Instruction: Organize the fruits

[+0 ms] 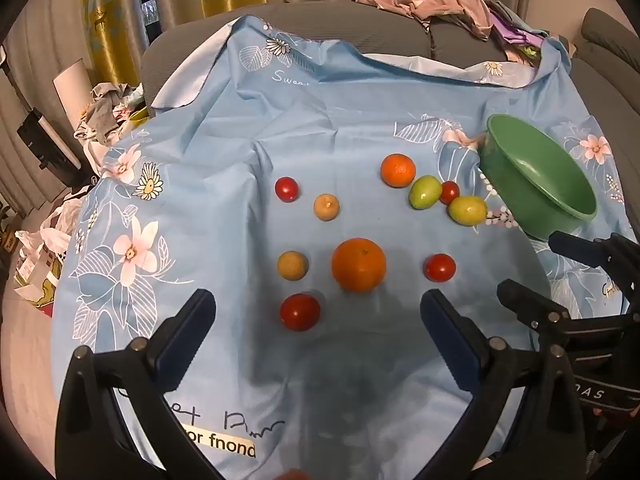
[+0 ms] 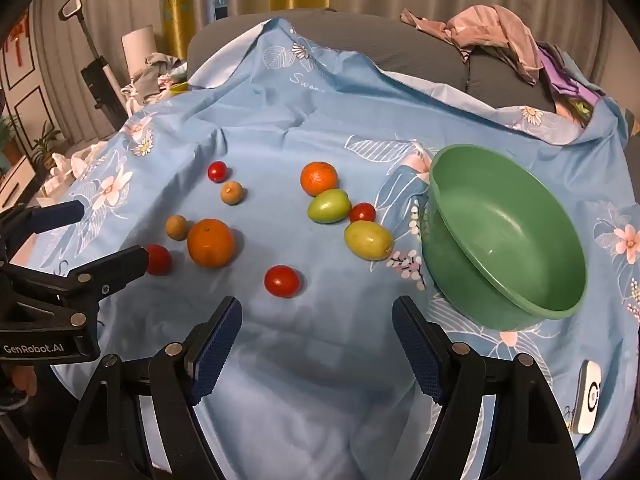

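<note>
Left tool (image 1: 318, 320) jaws wide apart, empty, hovering over nearest red tomato (image 1: 300, 312) and big orange (image 1: 359, 265). Right tool (image 2: 318, 328) jaws apart, empty, above bare blue floral cloth (image 2: 320, 400). Fruits loose on cloth: small orange (image 2: 319, 178), two green fruits (image 2: 329, 206) touching. Green bowl (image 2: 500, 240) tilted at right, empty.

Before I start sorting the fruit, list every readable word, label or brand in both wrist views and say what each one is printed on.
"GenRobot.AI": body of the left gripper, seen in the right wrist view.
"Swee…": blue floral cloth, cut off by a fold.
"…or fnond": white strip on the cloth's near edge, start hidden by the gripper, letters unsure.
"…OAS": body of the right gripper, partial.
Cursive script above the strip: unreadable.
White device: ring mark only, no words.
</note>
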`<state>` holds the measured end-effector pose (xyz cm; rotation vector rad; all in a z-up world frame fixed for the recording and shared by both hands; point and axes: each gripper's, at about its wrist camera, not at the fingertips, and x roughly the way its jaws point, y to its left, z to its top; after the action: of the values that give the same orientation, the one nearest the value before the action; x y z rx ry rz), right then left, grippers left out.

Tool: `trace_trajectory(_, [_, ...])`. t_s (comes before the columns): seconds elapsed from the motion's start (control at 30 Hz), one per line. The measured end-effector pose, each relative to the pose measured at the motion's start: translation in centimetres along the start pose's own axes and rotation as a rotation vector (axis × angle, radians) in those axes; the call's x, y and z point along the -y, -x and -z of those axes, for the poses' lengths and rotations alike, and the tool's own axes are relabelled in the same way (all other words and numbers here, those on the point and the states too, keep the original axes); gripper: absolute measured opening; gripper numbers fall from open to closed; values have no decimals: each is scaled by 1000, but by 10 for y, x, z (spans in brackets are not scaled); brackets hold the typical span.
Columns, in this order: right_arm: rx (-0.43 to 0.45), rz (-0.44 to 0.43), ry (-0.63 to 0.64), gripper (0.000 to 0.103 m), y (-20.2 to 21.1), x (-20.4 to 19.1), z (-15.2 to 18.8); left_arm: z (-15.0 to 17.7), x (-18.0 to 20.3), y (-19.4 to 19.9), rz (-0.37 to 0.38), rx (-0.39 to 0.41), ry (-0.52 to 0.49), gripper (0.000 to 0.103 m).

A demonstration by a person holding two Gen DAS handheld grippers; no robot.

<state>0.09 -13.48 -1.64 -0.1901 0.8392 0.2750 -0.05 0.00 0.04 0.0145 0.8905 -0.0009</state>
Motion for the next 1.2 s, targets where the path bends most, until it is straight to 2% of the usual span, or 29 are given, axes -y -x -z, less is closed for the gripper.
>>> trace_trajectory(1.2, [40,-3,27,78,12,-8,-2,2,-3,9,-9,28,-14,103])
